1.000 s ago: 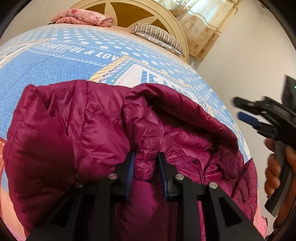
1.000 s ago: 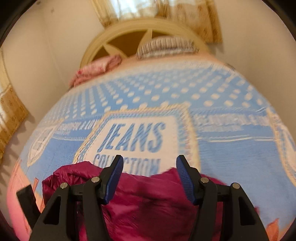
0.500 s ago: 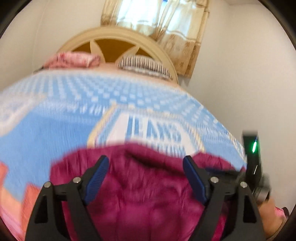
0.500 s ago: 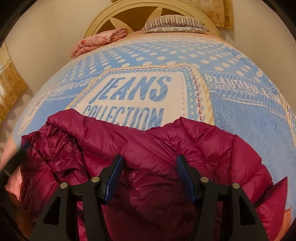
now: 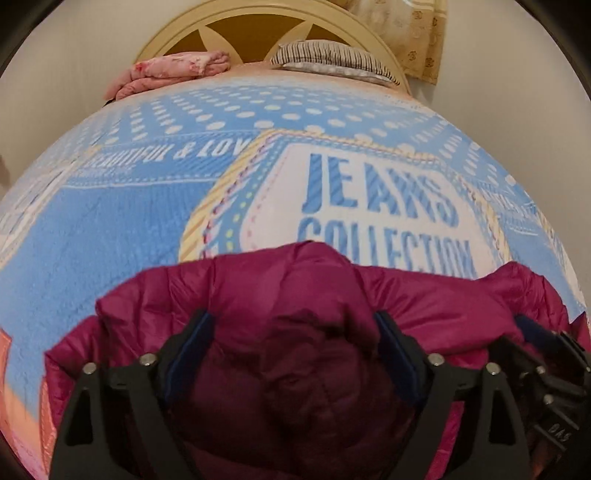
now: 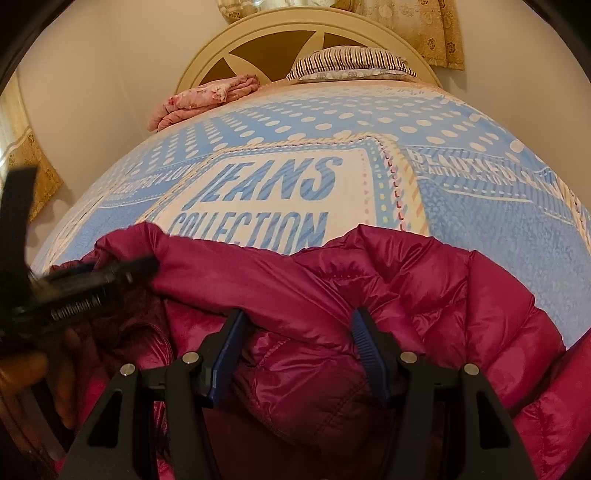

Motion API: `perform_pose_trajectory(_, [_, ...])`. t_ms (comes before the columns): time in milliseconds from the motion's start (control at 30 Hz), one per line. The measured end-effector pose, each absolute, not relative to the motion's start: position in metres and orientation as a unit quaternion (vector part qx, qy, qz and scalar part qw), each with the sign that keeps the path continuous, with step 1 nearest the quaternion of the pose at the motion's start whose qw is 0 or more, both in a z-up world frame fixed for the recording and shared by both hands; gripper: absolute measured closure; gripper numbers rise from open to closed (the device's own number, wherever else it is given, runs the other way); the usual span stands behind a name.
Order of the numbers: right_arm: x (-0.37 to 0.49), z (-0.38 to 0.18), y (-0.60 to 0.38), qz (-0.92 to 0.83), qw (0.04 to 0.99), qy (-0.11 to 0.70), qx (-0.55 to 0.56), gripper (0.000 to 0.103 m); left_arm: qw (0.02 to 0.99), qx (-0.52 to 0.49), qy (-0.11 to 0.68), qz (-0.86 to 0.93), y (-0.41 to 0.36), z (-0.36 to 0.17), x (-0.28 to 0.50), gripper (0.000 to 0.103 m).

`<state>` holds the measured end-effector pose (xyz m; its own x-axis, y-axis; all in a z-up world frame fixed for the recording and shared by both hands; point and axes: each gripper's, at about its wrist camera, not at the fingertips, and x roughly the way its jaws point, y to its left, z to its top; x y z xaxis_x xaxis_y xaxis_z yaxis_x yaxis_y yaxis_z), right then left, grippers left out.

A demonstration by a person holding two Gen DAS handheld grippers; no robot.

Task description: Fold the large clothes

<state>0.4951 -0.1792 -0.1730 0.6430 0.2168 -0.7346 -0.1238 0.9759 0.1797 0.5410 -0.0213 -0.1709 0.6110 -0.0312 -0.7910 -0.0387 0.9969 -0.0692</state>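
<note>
Released from the left gripper (image 5: 291, 350), magenta jacket (image 6: 424, 288) lies on bedspread (image 6: 480, 206).

Bedroom, contents as seen. Bed (image 6: 461, 206): lying under a light-blue blanket (image 5: 122, 229) with white dots, its central white panel reading "JEANS COLLECTION". Headboard (image 6: 280, 33): cream, arched, brown panels showing between its spokes, standing against the far wall. Striped pillow (image 6: 351, 62): resting at the head of the bed. Folded pink floral quilt (image 6: 207, 96): lying beside the pillow. Walls (image 5: 74, 55): plain off-white. Curtains (image 6: 439, 33): beige, patterned, hanging behind the headboard, with another at the left.
</note>
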Motion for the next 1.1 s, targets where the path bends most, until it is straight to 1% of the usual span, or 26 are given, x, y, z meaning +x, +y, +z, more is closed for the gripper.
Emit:
perform_pose_trajectory(100, [0.482,-0.156,-0.18,0.083,0.92,0.379,0.056,0.043,0.897,-0.023,0.442,0.006,-0.026,-0.174,0.54,0.008])
perform_pose_trajectory(167, [0.466,-0.131,-0.182,0.081,0.939,0.328,0.062,0.043,0.898,-0.027,0.44,0.005,-0.024,-0.176,0.54,0.007])
perform_pose_trajectory(233, [0.464,-0.115,-0.178,0.081,0.946,0.31,0.054,0.043,0.897,-0.031,0.44,0.005,-0.023,-0.177,0.542,0.007])
perform_pose_trajectory(333, [0.48,-0.114,-0.169,0.076,0.941,0.33,0.027,0.043,0.897,-0.035,0.44,0.003,-0.025,-0.176,0.54,0.006])
perform_pose_trajectory(500, [0.508,-0.159,-0.174,0.067,0.903,0.423,0.024,0.043,0.897,-0.038,0.441,0.002,-0.025,-0.178,0.539,0.004])
perform_pose_trajectory(567, [0.508,-0.172,-0.18,0.076,0.896,0.435,0.039,0.044,0.897,-0.041,0.44,-0.001,-0.023,-0.177,0.539,0.004])
perform_pose_trajectory(700, [0.507,-0.177,-0.178,0.07,0.901,0.428,0.031,0.043,0.899,-0.066,0.433,-0.01,-0.017,-0.166,0.532,0.004])
perform_pose_trajectory(767, [0.504,-0.178,-0.178,0.069,0.903,0.424,0.032,0.043,0.907,-0.068,0.414,-0.014,-0.017,-0.154,0.526,0.004])
perform_pose_trajectory(800, [0.504,-0.179,-0.179,0.07,0.903,0.422,0.034,0.043,0.913,-0.061,0.403,-0.011,-0.02,-0.146,0.524,0.004])
perform_pose_trajectory(833, [0.503,-0.179,-0.18,0.07,0.904,0.421,0.036,0.043,0.919,-0.052,0.391,-0.008,-0.024,-0.138,0.523,0.002])
perform_pose_trajectory(900, [0.503,-0.18,-0.18,0.07,0.905,0.419,0.035,0.043,0.922,-0.031,0.386,0.001,-0.03,-0.132,0.528,0.0])
perform_pose_trajectory(1000, [0.502,-0.179,-0.179,0.069,0.904,0.42,0.035,0.043,0.901,0.001,0.432,0.041,-0.028,-0.155,0.543,0.0])
perform_pose_trajectory(1033, [0.502,-0.179,-0.179,0.07,0.904,0.42,0.035,0.043,0.894,-0.007,0.445,0.046,-0.022,-0.167,0.544,0.0])
perform_pose_trajectory(1100, [0.502,-0.179,-0.179,0.069,0.904,0.42,0.035,0.043,0.894,-0.043,0.444,0.034,-0.011,-0.174,0.541,0.0])
